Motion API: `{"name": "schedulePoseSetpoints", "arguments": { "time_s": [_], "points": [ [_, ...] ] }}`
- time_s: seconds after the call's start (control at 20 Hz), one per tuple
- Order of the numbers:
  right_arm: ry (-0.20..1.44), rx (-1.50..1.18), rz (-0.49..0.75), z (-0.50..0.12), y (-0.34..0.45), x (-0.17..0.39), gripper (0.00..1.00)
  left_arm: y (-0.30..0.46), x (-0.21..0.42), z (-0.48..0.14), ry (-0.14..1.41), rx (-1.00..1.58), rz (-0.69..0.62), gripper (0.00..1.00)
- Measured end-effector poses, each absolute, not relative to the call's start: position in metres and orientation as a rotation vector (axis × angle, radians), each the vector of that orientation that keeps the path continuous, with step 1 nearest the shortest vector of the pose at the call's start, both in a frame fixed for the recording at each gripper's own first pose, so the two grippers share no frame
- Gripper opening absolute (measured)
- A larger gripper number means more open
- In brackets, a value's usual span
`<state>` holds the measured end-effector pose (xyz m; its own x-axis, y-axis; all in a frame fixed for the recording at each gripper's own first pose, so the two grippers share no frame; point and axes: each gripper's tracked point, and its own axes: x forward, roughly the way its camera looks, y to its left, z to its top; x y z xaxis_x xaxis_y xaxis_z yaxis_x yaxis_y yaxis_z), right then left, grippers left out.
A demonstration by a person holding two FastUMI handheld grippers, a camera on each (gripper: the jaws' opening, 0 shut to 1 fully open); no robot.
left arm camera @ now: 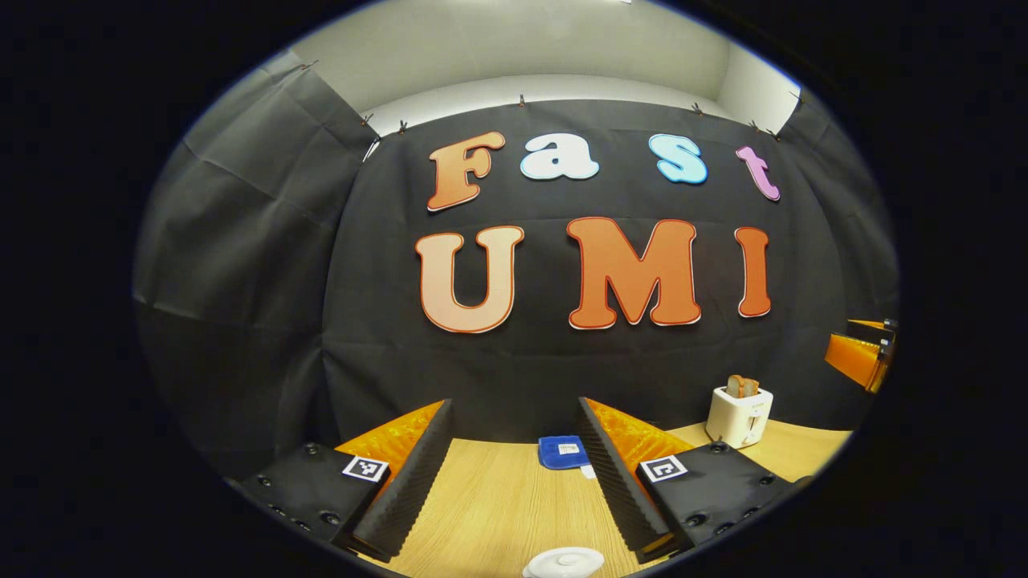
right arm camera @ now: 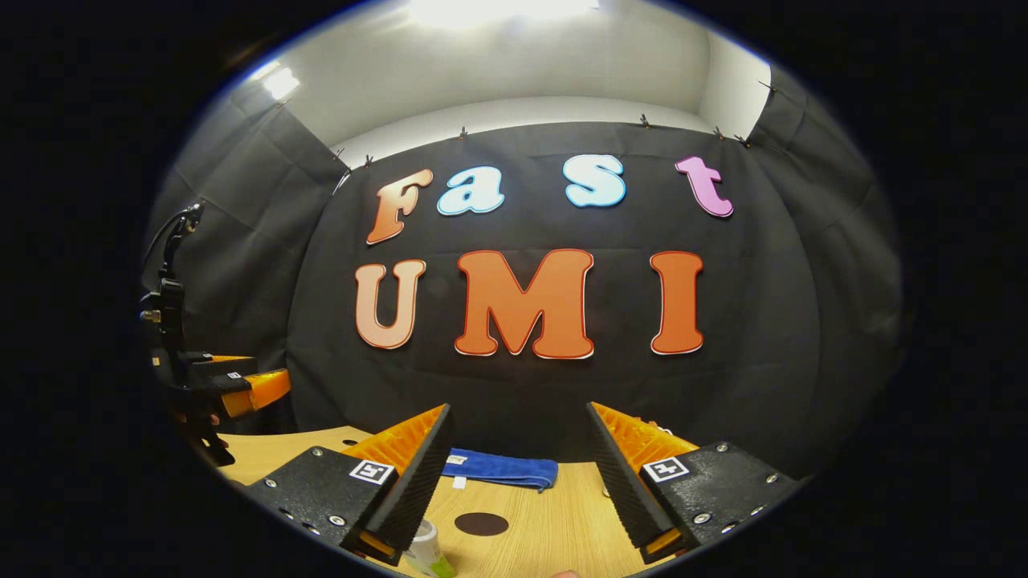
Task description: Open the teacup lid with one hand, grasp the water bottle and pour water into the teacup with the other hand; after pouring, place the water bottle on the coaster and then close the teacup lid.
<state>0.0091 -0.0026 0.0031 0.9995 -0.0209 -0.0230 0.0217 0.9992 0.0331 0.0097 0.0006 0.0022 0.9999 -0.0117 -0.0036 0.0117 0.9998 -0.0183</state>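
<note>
Teacup lid (left arm camera: 564, 562) is sitting on the cup near the tabletop's (left arm camera: 498, 506) front edge, just ahead of the left claw (left arm camera: 514, 474), which is hovering with its jaws apart and holding nothing. Farther right, the water bottle (right arm camera: 427, 552) is standing near the front edge beside the right claw (right arm camera: 518, 482), also gaping and unloaded, with the dark coaster (right arm camera: 481, 523) lying just beyond. Judging by this, the opening step is only starting: the left claw is needing to drop and close on the lid's knob.

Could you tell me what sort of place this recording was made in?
Probably a staged recording booth, not a real kitchen: black cloth hangs as walls round a wooden table set with household props, such as a toaster, a blue towel and a coaster.
</note>
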Motion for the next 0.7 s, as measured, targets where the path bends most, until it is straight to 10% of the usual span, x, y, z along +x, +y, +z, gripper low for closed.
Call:
{"name": "schedulePoseSetpoints", "arguments": {
  "time_s": [0.7],
  "points": [
    [0.111,0.092,0.044,-0.039,-0.001,-0.007,1.00,-0.015,0.007,-0.074,0.126,-0.037,-0.110,0.98]
  ]
}}
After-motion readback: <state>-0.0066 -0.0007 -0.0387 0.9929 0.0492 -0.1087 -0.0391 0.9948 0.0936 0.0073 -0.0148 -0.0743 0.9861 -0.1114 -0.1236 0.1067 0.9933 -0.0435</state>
